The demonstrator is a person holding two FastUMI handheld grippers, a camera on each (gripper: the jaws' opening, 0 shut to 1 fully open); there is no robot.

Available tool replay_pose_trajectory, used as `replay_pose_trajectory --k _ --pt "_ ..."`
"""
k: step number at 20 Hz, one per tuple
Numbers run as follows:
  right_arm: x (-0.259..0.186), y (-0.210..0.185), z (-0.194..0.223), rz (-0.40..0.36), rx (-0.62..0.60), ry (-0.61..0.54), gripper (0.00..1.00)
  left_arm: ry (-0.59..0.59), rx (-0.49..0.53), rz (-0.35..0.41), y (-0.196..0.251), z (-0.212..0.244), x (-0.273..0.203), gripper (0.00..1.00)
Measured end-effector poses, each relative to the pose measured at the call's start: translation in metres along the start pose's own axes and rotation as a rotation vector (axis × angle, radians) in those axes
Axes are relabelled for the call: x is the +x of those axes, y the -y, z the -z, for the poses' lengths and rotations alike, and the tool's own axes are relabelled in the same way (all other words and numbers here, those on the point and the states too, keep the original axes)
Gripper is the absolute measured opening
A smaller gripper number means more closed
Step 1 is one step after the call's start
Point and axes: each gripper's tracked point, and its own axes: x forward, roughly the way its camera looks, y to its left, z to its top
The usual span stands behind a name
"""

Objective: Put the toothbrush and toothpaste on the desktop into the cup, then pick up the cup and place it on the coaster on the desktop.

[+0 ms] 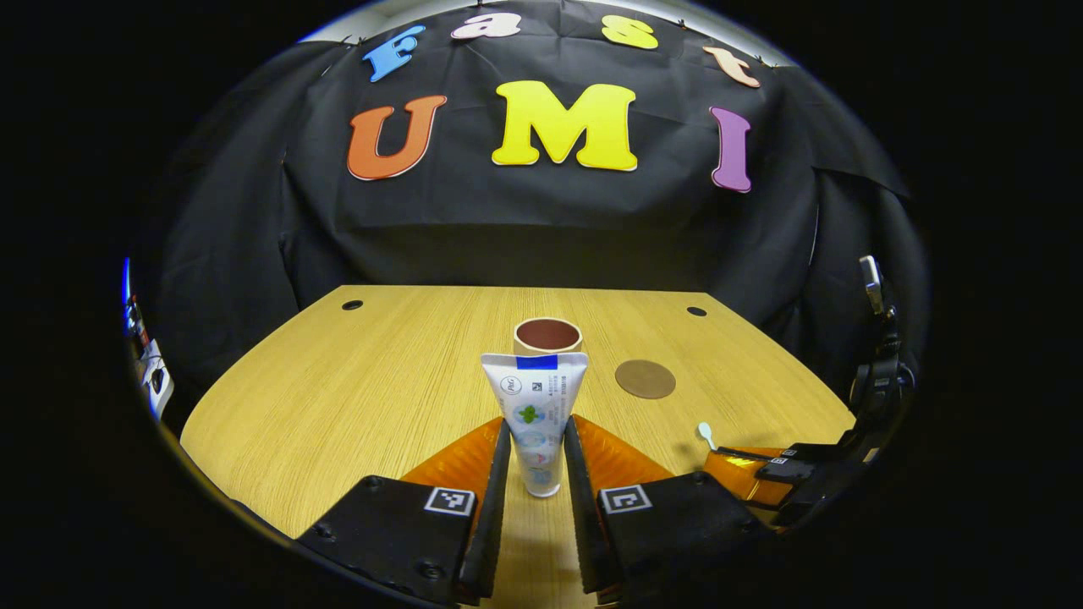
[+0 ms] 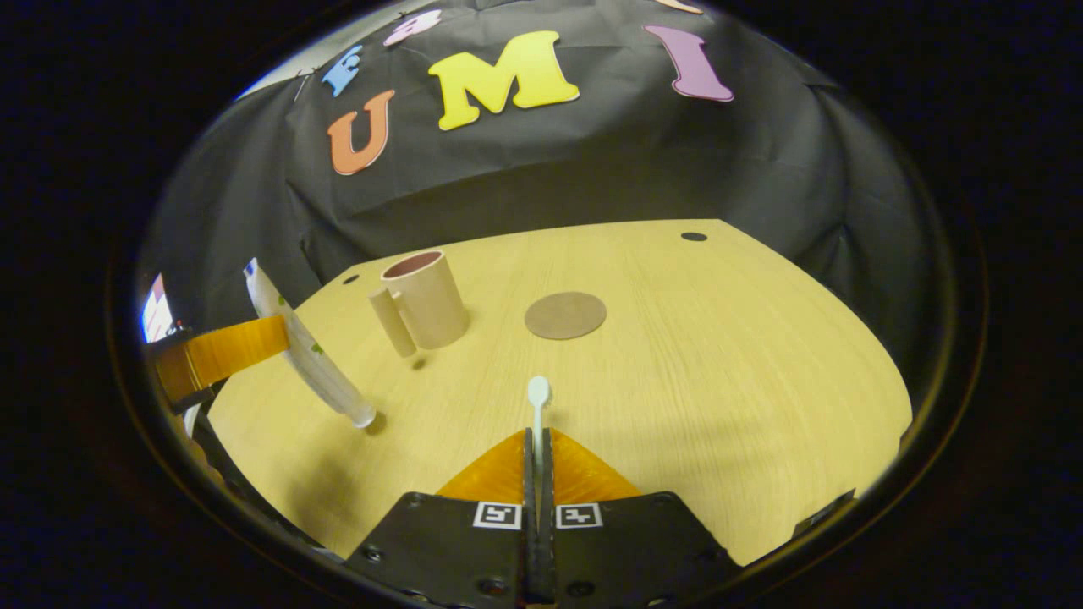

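In the left gripper view, the left gripper (image 1: 536,461) was at the bottom centre of the frame, and its two fingers were closed on the toothpaste (image 1: 535,419). The tube stood upright between them, with its cap at the lower end and its flat crimped end at the top. The cup (image 1: 547,335) stood just behind the tube, a little above the centre of the frame, on the wooden desktop (image 1: 338,397). The round brown coaster (image 1: 645,378) lay flat on the desktop to the right of the cup, apart from it. At the lower right of the frame the right gripper (image 1: 740,461) was seen from the side, and the pale head of the toothbrush (image 1: 706,434) stuck out from it.

In the right gripper view, the right gripper (image 2: 538,457) was at the bottom centre, and its fingers were pressed together on the thin handle of the toothbrush (image 2: 538,406). The brush head pointed away, towards the middle of the frame. The coaster (image 2: 565,315) lay beyond it, just above the centre. The cup (image 2: 423,300), with its handle turned to the lower left, stood to the left of the coaster. At the left edge, the left gripper (image 2: 279,338) held the toothpaste (image 2: 309,355), which was tilted in this view, its cap near the desktop (image 2: 719,355).
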Motion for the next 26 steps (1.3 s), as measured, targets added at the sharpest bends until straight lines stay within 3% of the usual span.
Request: replay_pose_trajectory --k 3,4,12,19,23,26 --pt "-0.009 -0.001 -0.010 -0.013 0.005 0.032 0.00 0.054 0.033 -0.004 -0.004 -0.035 0.003 0.43" --pt "-0.012 -0.002 -0.012 -0.018 0.005 0.041 0.00 0.074 0.044 -0.005 -0.005 -0.048 0.004 0.40" --pt "-0.029 -0.005 -0.025 -0.041 -0.001 0.095 0.00 0.207 0.057 0.044 0.004 -0.134 0.023 0.39" --pt "-0.047 -0.005 -0.044 -0.050 -0.015 0.156 0.00 0.174 0.041 0.063 0.016 -0.133 0.073 0.40" --pt "-0.055 -0.007 -0.050 -0.068 -0.019 0.183 0.03 0.145 0.014 0.047 0.008 -0.126 0.098 0.40" --pt "-0.053 -0.011 -0.051 -0.078 -0.029 0.185 0.00 0.140 0.025 0.025 0.003 -0.125 0.109 0.40"
